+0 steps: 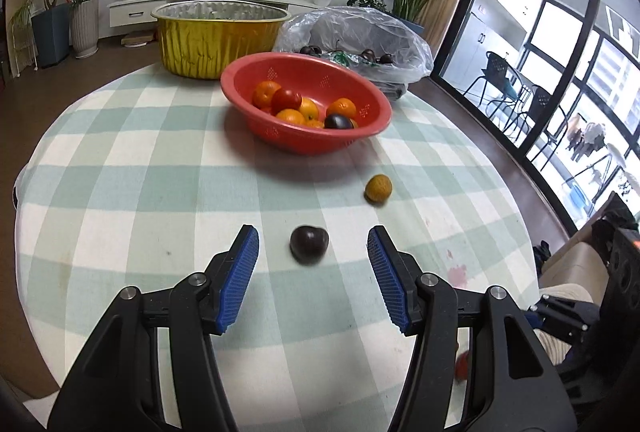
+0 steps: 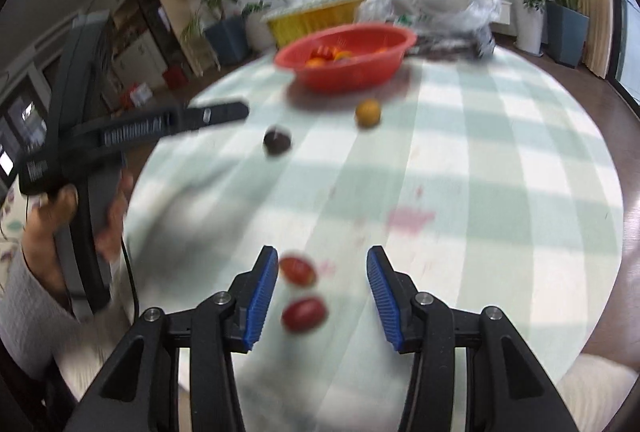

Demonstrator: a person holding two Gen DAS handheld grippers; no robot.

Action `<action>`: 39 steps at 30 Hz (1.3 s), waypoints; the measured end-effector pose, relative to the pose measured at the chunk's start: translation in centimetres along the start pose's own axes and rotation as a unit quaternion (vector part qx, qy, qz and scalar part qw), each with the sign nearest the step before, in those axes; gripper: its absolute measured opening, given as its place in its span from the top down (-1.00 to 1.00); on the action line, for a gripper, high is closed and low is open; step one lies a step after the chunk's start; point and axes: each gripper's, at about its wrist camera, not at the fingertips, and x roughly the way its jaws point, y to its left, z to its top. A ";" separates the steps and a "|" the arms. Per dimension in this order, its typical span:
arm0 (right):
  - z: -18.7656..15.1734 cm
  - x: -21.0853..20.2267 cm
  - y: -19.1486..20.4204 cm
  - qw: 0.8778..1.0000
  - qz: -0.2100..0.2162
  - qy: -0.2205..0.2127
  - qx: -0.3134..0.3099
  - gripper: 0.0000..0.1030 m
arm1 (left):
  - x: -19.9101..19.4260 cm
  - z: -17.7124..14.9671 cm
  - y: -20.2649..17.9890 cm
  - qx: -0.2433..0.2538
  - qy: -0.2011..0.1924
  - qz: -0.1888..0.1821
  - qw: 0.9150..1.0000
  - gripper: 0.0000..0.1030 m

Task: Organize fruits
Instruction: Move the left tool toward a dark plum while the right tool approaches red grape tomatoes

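A red bowl [image 1: 372, 112] with oranges, a tomato and a dark plum stands mid-table; it also shows in the right wrist view [image 2: 360, 72]. A loose dark plum [image 1: 309, 244] lies between the fingers of my open left gripper [image 1: 312, 238]. A small yellow-orange fruit [image 1: 378, 187] lies beyond it, to the right. In the right wrist view my open right gripper [image 2: 322, 260] hangs over two red tomatoes [image 2: 298, 270] [image 2: 304, 314]. The plum [image 2: 277, 141], the yellow-orange fruit [image 2: 368, 113] and the left gripper [image 2: 224, 112] show farther off.
A gold foil tub [image 1: 216, 40] and a clear plastic bag [image 1: 360, 32] holding dark plums stand behind the bowl. The table [image 1: 160, 172] has a green-and-white checked cloth with a pink stain [image 2: 410, 219]. Plants, a TV and glass doors surround it.
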 end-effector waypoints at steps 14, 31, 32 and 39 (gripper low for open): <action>-1.5 0.7 2.0 0.996 -0.052 0.012 -0.068 0.32 | 0.4 -1.5 -0.2 0.000 0.014 -0.001 1.000 -0.08; -1.3 -0.2 0.6 1.000 -0.001 -0.008 -0.023 0.55 | 2.4 -1.3 -0.1 0.009 0.032 0.002 0.999 -0.08; -1.3 -0.3 0.5 1.000 0.000 -0.010 -0.020 0.55 | 2.6 -1.2 -0.1 0.009 0.034 0.002 0.999 -0.08; -1.2 -0.3 0.3 1.000 0.007 -0.015 -0.012 0.55 | 4.9 -0.9 -0.3 0.018 0.053 0.015 0.998 -0.08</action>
